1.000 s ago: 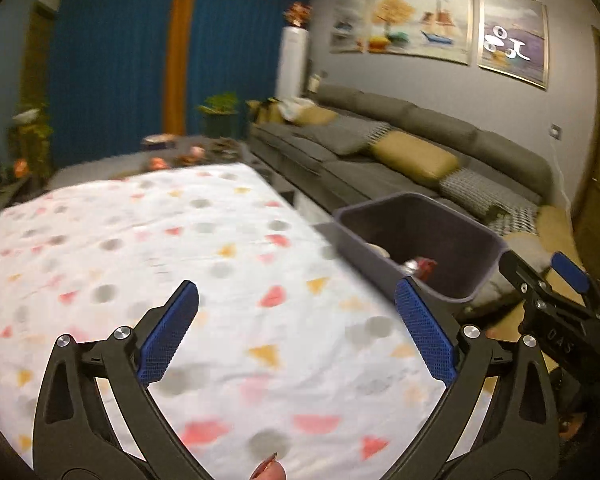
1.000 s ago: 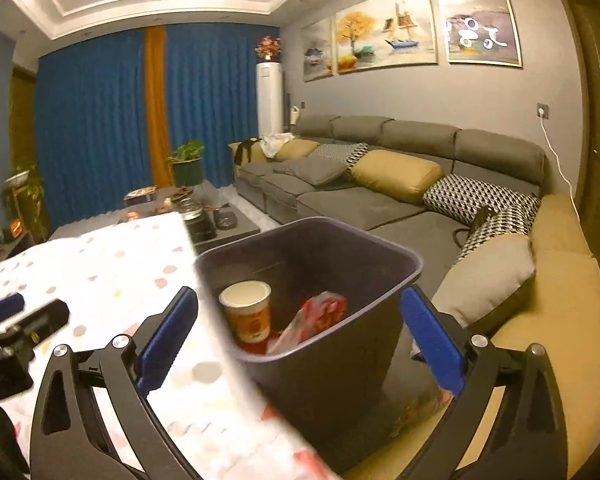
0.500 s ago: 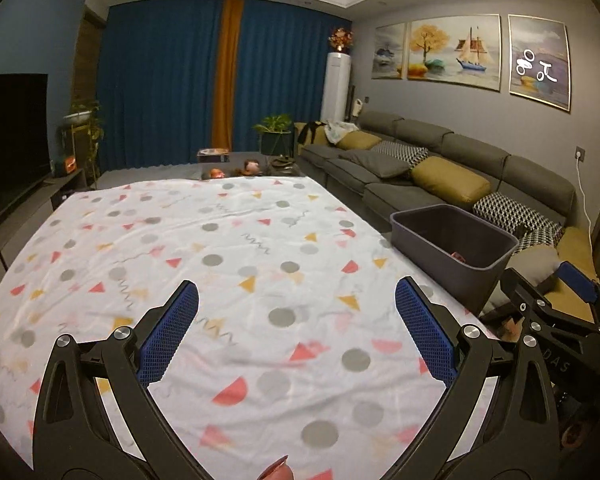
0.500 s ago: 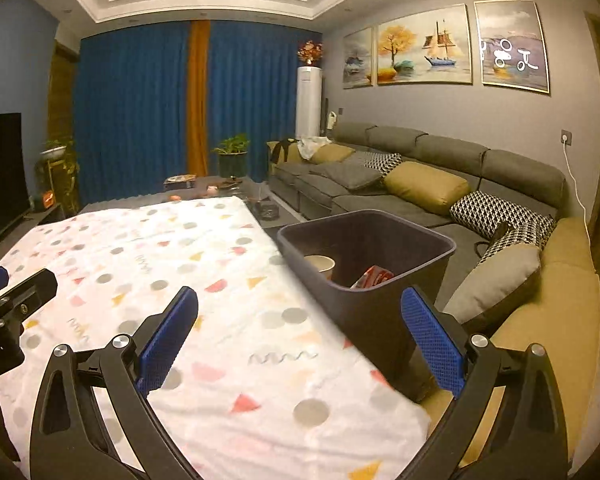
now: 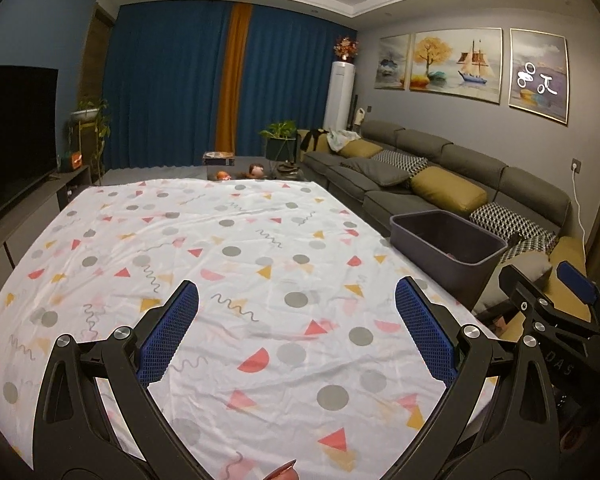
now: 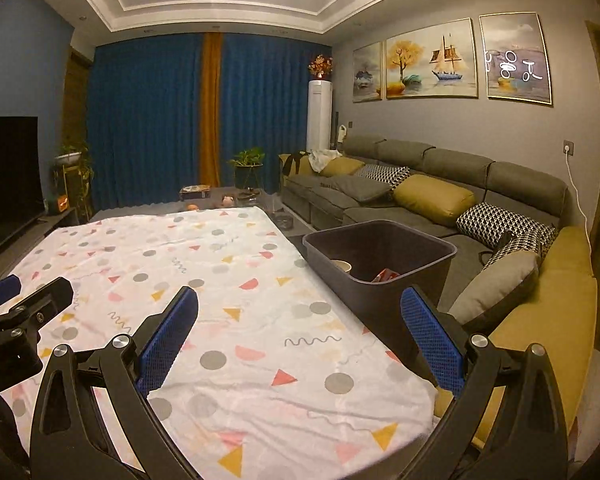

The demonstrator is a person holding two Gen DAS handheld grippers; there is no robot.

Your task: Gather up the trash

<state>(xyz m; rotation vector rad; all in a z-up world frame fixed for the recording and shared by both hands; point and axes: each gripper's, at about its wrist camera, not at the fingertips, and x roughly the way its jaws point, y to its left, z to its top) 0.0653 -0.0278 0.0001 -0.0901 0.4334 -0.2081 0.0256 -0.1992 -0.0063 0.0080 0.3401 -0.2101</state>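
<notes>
Both grippers, left (image 5: 296, 304) and right (image 6: 299, 310), hover above the patterned bench (image 5: 228, 264) with fingers released, holding nothing. The bin (image 6: 380, 252), at two o'clock, contains a cup (image 6: 342, 266) and a red wrapper (image 6: 386, 275).

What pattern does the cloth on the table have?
The cloth is white with grey dots, coloured triangles, half-circles and squiggles, seen best in the left wrist view.

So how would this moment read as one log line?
left gripper: open, empty | right gripper: open, empty | dark plastic bin: holds trash
</notes>
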